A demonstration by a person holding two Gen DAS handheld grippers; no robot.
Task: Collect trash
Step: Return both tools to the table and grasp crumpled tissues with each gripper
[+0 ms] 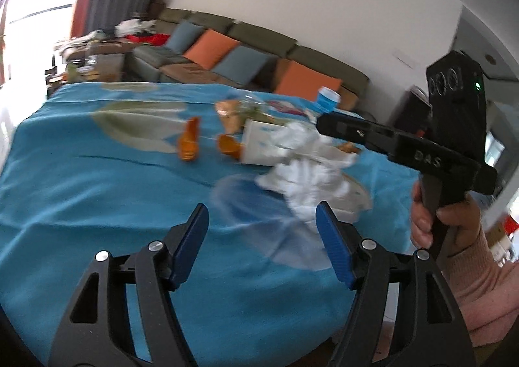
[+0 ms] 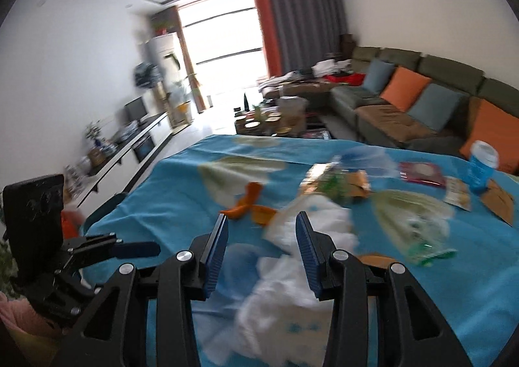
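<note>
Left wrist view. Table under a blue cloth with pale leaf print. Trash, all motion-blurred: crumpled white tissue, lying partly on a white box; two pieces of orange peel left of the box; a tan wrapper behind; a blue cup with white lid at the far edge. Left gripper: blue pads spread wide, nothing between them; the tissue sits just ahead, toward its right finger. Right gripper enters from the right above the tissue (body reads "DAS"); whether its jaws are apart cannot be told here. A hand grips its handle.

Right wrist view. Right gripper: pads apart, empty. White tissue lies directly below and ahead, between the fingers' line. Orange peel just beyond; clear crushed plastic to the right; blue cup far right, label unreadable. Left gripper low at left.
</note>
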